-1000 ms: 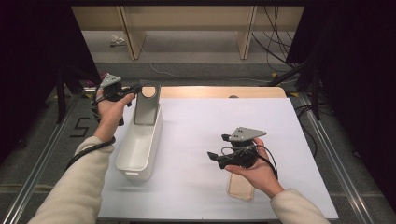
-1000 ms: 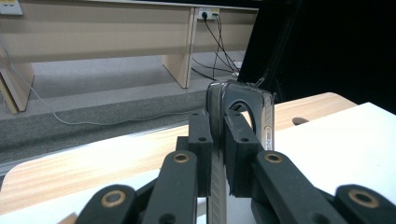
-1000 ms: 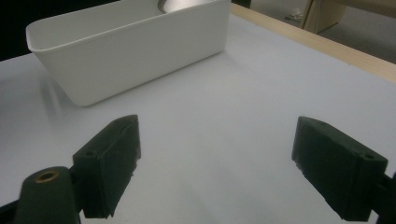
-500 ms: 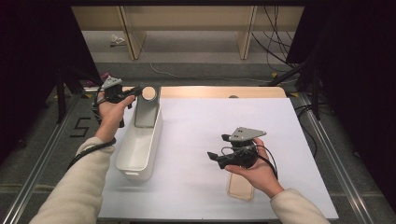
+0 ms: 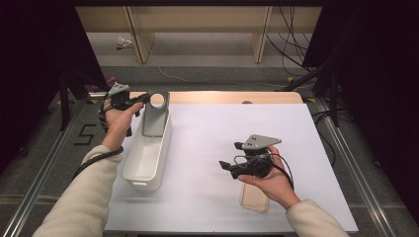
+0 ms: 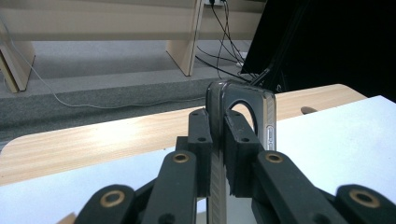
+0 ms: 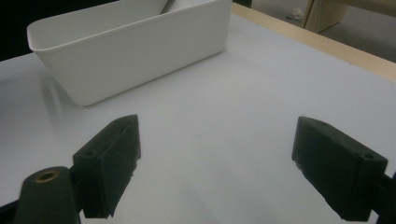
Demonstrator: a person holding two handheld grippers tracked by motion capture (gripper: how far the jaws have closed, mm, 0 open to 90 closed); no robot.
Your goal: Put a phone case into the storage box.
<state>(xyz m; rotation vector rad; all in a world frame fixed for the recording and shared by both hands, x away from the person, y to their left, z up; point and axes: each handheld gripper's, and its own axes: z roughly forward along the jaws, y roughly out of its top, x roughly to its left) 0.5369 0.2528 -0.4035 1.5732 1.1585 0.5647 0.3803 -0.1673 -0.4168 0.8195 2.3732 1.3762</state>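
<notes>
almost nothing has changed since a second ago: from the high view, the left gripper (image 5: 141, 98) still holds the grey phone case (image 5: 156, 114) upright at the far end of the white bin (image 5: 143, 163), and the right gripper (image 5: 228, 167) waits over the table (image 5: 207, 143), above a clear case (image 5: 254, 200). in the left gripper view, the jaws are closed tight on the case edge (image 6: 219, 112). in the right gripper view, the jaws stand wide apart and empty; lowering the case in seems to be next.
</notes>
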